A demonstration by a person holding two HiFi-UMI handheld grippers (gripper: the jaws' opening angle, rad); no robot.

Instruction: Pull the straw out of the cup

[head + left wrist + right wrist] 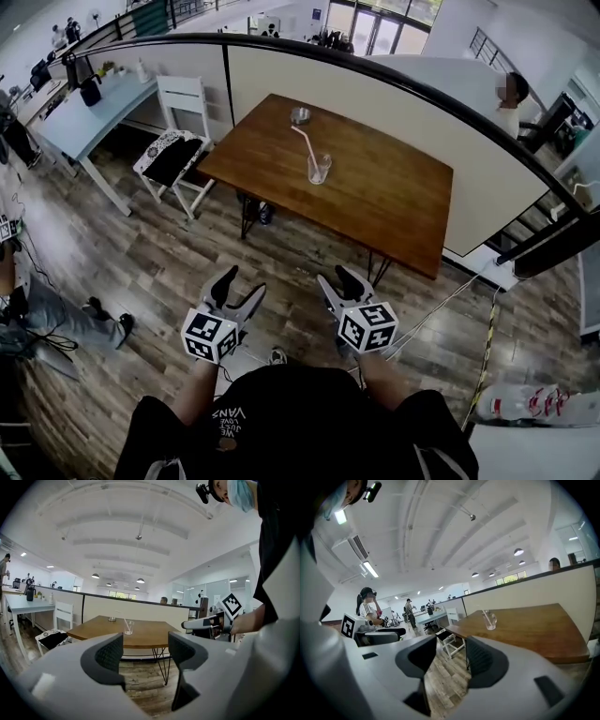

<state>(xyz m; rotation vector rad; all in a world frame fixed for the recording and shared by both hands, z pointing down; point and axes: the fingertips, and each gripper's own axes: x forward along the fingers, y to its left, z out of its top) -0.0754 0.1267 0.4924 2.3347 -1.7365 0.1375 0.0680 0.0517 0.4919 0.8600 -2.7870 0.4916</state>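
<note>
The left claw (239,286) and the right claw (339,279) hang side by side above the plank floor (159,272), each with jaws spread and nothing between them. Well ahead of both, on the brown desk (394,202), stands the clear cup (319,170), with the white straw (302,141) leaning in it.

Clear glass cup (319,170) on smooth wood table (394,202).

Bright ceiling light, fisheye-bent edges
</note>
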